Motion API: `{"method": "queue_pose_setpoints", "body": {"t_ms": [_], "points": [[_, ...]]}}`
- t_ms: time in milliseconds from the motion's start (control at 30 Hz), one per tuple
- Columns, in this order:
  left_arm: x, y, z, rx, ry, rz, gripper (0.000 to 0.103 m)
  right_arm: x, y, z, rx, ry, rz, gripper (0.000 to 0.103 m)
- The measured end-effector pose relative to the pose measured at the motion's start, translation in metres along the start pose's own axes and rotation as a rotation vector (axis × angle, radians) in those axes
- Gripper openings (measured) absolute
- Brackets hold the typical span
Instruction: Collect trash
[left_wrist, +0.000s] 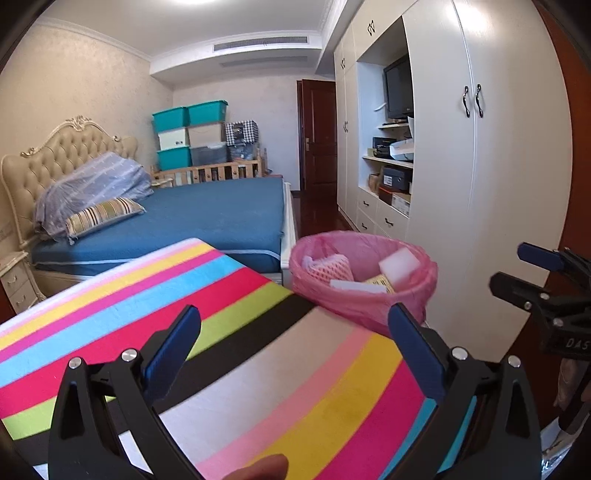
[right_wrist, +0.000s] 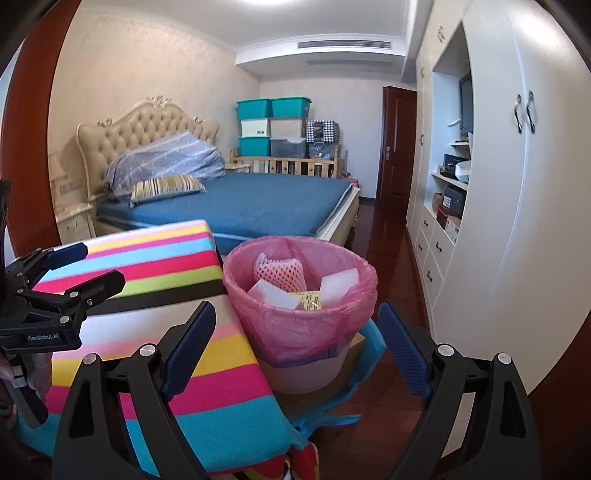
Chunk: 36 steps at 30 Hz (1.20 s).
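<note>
Both grippers, left gripper (left_wrist: 293, 345) and right gripper (right_wrist: 297, 341), gape wide and empty; upright pink-lined bin (right_wrist: 295, 295) stands, mouth upward, beside the striped surface's (right_wrist: 155, 266) edge.

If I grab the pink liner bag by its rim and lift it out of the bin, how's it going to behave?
The pink liner bag looks thin and crinkled, so it will probably be floppy and sag. Its contents, a foam net sleeve and white foam blocks, look light, so it should lift easily. The film may slip between open pads; gather a fold first.
</note>
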<state>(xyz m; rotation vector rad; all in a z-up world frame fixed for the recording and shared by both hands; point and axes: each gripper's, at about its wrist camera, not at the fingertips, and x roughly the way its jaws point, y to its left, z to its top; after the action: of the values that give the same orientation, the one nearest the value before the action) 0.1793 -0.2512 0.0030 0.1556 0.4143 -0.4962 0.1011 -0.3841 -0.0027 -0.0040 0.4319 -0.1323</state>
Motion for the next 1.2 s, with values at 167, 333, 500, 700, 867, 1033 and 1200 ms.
{"method": "queue_pose_setpoints", "body": {"t_ms": [167, 333, 500, 700, 867, 1033, 1200], "points": [[0.002, -0.005, 0.000, -0.004, 0.006, -0.023, 0.098, 0.006, 0.003, -0.005, -0.006, 0.022, 0.010, 0.084], [0.003, -0.014, -0.002, 0.019, 0.008, -0.031, 0.098, 0.008, 0.000, -0.009, 0.009, 0.032, 0.012, 0.084], [0.004, -0.021, -0.004, 0.042, 0.023, -0.045, 0.098, 0.008, -0.002, -0.010, 0.011, 0.033, 0.014, 0.084], [0.005, -0.023, -0.006, 0.045, 0.027, -0.046, 0.098, 0.011, -0.001, -0.009, 0.006, 0.037, 0.017, 0.084], [0.008, -0.022, -0.008, 0.032, 0.032, -0.044, 0.098, 0.012, 0.000, -0.009, 0.004, 0.040, 0.019, 0.084], [0.007, -0.021, -0.008, 0.021, 0.024, -0.048, 0.098, 0.012, 0.001, -0.010, 0.004, 0.041, 0.019, 0.084], [0.004, -0.016, -0.007, 0.005, 0.003, -0.055, 0.098, 0.012, 0.004, -0.011, 0.001, 0.037, 0.023, 0.084]]}}
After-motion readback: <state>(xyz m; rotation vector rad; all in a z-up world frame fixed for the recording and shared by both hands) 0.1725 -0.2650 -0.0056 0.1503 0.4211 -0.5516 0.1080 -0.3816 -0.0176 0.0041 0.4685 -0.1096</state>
